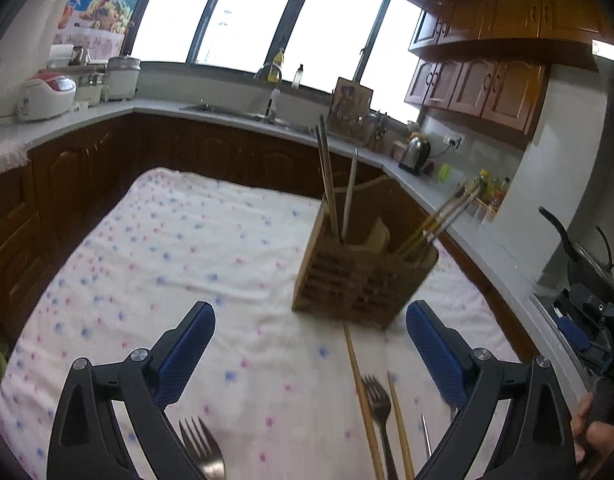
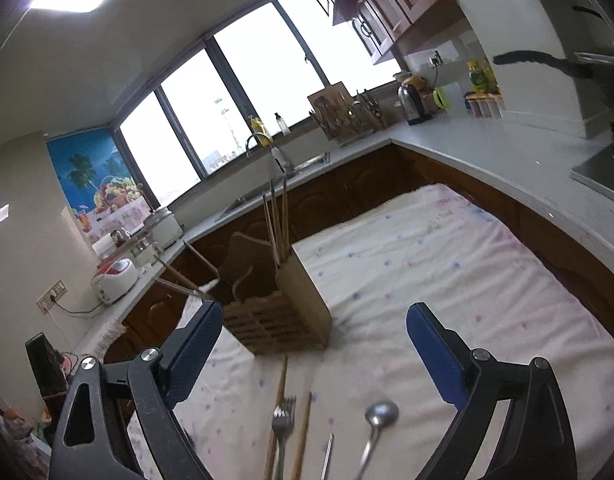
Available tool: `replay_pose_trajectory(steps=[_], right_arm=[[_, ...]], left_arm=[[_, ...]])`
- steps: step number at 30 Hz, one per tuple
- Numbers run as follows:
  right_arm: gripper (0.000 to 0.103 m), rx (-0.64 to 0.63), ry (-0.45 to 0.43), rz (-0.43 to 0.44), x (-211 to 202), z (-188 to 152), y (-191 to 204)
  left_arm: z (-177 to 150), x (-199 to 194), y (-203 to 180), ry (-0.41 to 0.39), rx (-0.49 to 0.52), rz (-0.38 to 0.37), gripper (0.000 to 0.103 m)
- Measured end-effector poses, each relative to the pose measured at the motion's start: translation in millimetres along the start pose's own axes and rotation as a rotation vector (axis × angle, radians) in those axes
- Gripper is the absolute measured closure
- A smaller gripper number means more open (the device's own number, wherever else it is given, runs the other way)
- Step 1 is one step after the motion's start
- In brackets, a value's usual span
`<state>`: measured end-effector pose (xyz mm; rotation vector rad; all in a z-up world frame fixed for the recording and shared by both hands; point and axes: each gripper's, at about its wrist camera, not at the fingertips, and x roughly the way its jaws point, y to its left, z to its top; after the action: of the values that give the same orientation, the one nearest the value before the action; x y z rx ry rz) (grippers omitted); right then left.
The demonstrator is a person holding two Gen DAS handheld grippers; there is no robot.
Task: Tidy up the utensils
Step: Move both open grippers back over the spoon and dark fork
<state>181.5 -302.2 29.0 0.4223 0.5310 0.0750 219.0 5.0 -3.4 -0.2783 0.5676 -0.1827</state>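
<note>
Left hand-held gripper (image 1: 310,354): seen wide apart at the bottom of the left wrist view, nothing between the blue pads; no utensil is held.
Right hand-held gripper (image 2: 314,354): likewise spread wide at the bottom of the right wrist view, empty.
Loose utensils, nearest: a fork (image 1: 203,450) lies at the lower edge of the left view; a second fork (image 2: 283,424) lies between two chopsticks (image 2: 303,432) at lower centre of the right view, with a spoon (image 2: 377,424) just to their right and a thin metal piece beside it.
Step judged in hand: one loose piece is to be picked next.
Advice: the pads are best lowered across a handle, not along it; a chopstick should be taken singly so the fork is not dragged.
Table (image 2: 447,272): covered by a dotted cloth, which may bunch if scraped.
Utensil holder (image 1: 363,280): a wooden box at mid-frame, beyond the loose pieces, already holding upright chopsticks; its far compartment is unclear.
</note>
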Motion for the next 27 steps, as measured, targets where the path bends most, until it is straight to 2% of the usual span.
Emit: replay_pose_trajectory(steps=[11,20,23,27], right_arm=[[0.008,0.042,0.093,-0.037,-20,-40,-19],[0.01,0.037,0.161,-0.063,-10,-53,-26],[0.017,0.019,0.195,-0.068,-2,-57,-25],[0.036,0.006,0.267,-0.076,14,-65,-25]], left_arm=[[-22,-16,-15,0.113,0.008,0.008,0.006],[-33,-6,-35,0.183,0.06,0.005,0.008],[-34,-1,-41,0.197,0.076,-0.006,0.013],[-36,13,-49,0.235,0.09,-0.022,0.028]])
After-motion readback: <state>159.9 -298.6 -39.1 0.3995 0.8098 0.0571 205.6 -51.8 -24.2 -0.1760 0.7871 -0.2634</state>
